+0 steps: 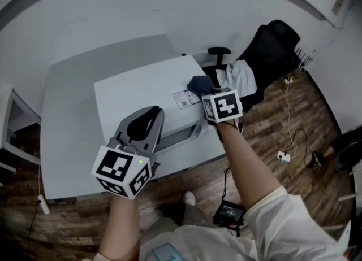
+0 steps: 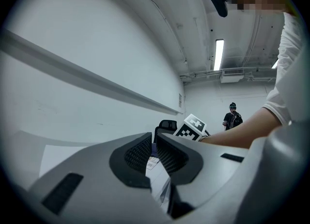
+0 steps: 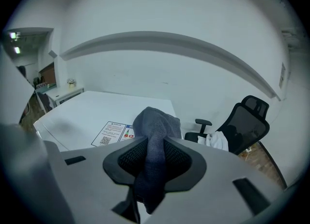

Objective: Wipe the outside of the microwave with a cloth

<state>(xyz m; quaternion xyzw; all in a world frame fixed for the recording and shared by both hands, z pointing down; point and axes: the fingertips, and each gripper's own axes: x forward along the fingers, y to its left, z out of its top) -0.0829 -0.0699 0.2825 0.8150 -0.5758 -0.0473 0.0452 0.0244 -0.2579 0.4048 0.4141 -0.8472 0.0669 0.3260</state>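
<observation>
**Head view.** A white microwave (image 1: 141, 90) stands on a grey table (image 1: 68, 118) and is seen from above. The left gripper (image 1: 148, 114) lies over the microwave's front part, near the door edge. The right gripper (image 1: 202, 91) reaches to the far right corner of the microwave's top and has a blue-grey cloth (image 1: 197, 82) at its tip. The cloth sits just beside a printed label (image 1: 184, 98) on the top, and I cannot tell whether it presses on the surface. Beyond the table a black office chair (image 1: 271, 51) carries a white garment (image 1: 240, 76). Cables run over the wooden floor (image 1: 294, 135).

**Left gripper view.** The left gripper (image 2: 153, 143) points level, its jaws drawn almost together with only a thin slit between them, and nothing is held. Past them are the microwave's white top (image 2: 58, 152), the right gripper's marker cube (image 2: 193, 126) and the forearm (image 2: 242, 128) behind it. A person (image 2: 233, 116) stands far off under the ceiling lights (image 2: 218, 53).

**Right gripper view.** The right gripper (image 3: 155, 152) is closed on the cloth (image 3: 155, 126), which is pinched between the ribbed pads. The cloth bulges out above the jaws and hangs below them. It is over the microwave's top (image 3: 97, 111), close to the label (image 3: 114, 133). The chair (image 3: 247, 121) and the garment (image 3: 215, 140) are at the right.
</observation>
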